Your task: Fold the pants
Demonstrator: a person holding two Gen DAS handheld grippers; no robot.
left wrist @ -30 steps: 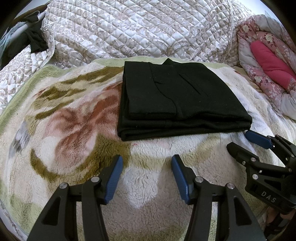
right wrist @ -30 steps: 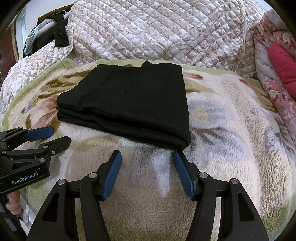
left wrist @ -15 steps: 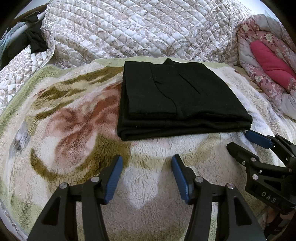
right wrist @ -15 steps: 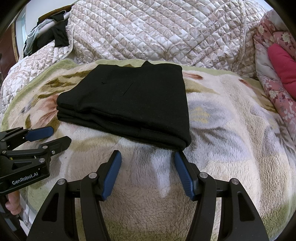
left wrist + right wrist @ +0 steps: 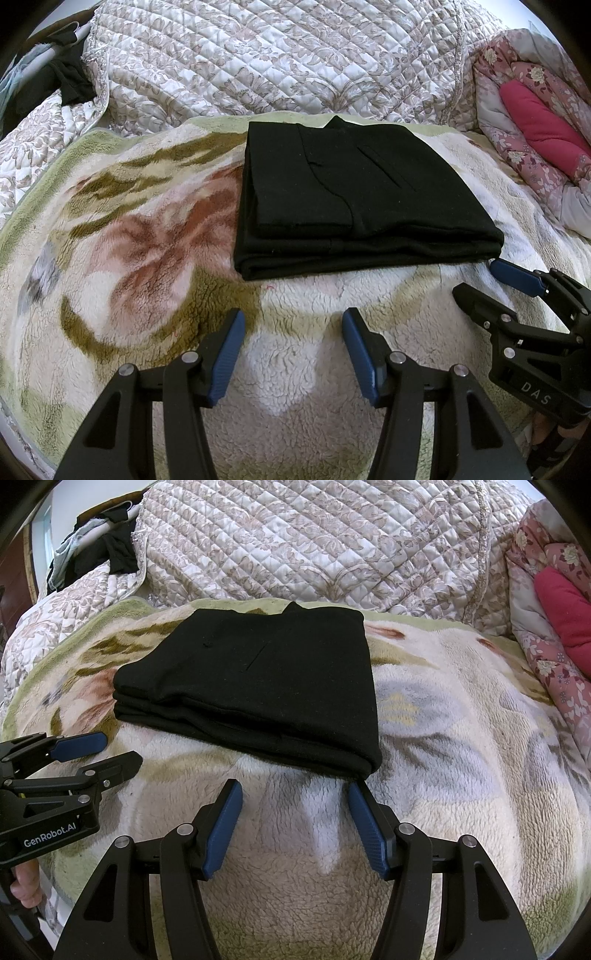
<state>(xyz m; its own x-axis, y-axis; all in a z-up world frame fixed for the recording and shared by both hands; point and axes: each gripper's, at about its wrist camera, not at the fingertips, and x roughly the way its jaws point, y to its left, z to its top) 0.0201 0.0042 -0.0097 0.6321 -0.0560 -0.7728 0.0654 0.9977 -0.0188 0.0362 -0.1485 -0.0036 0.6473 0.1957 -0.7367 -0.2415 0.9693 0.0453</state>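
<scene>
Both grippers, left gripper and right gripper, are held spread and empty, while the folded black pants are laid just ahead, long axis crosswise, nearest the right jaws

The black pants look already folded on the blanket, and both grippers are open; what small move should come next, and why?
Probably only a small retreat of both grippers. The black pants lie as a neat stacked rectangle on the fleece blanket. The left gripper and the right gripper are open, empty and short of the near edge, so the folding looks done.
</scene>
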